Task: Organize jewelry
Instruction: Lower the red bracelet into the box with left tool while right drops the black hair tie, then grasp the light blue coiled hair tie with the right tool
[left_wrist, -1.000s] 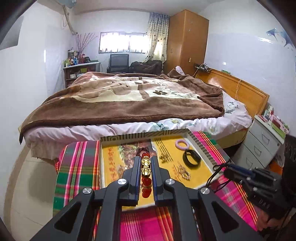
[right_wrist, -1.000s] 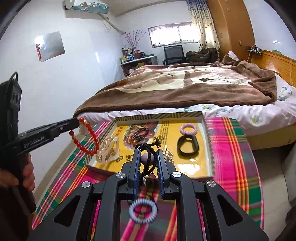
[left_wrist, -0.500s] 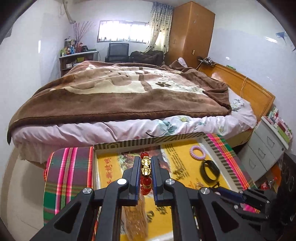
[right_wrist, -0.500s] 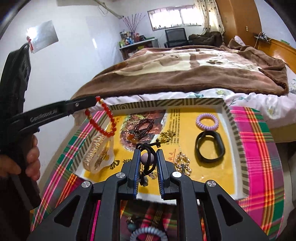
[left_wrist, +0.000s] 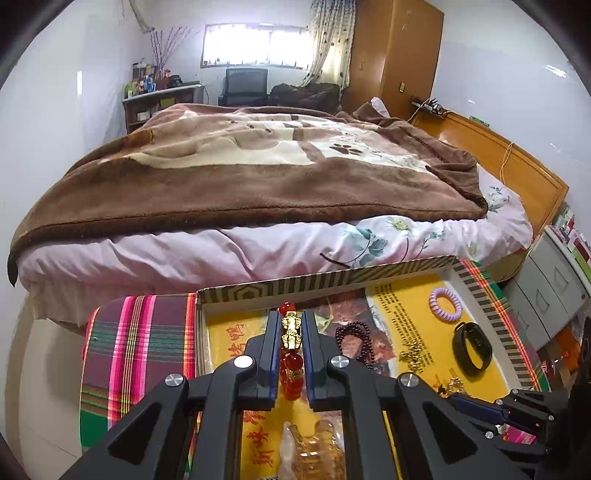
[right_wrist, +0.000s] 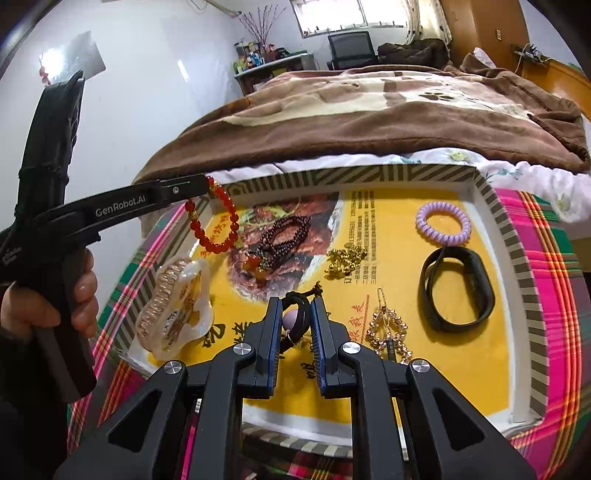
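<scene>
My left gripper (left_wrist: 291, 325) is shut on a red bead bracelet (left_wrist: 291, 363) with a gold charm, held above the far left part of the yellow tray (left_wrist: 325, 278). In the right wrist view the left gripper (right_wrist: 207, 186) dangles the bracelet (right_wrist: 216, 229) over the tray's (right_wrist: 517, 251) left corner. My right gripper (right_wrist: 293, 314) is shut on a black hair tie with a pale bead (right_wrist: 295, 317), low over the tray's near middle.
In the tray lie a clear hair claw (right_wrist: 173, 306), dark bead bracelet (right_wrist: 284, 236), gold chain (right_wrist: 343, 258), beaded clip (right_wrist: 388, 325), black band (right_wrist: 458, 288) and purple coil tie (right_wrist: 443, 223). A plaid cloth (right_wrist: 561, 258) covers the table. A bed (left_wrist: 258, 177) stands behind.
Both grippers have moved forward over the tray with their loads. The left gripper has carried the red bracelet to the tray's far left corner. The right gripper has come down lower.
</scene>
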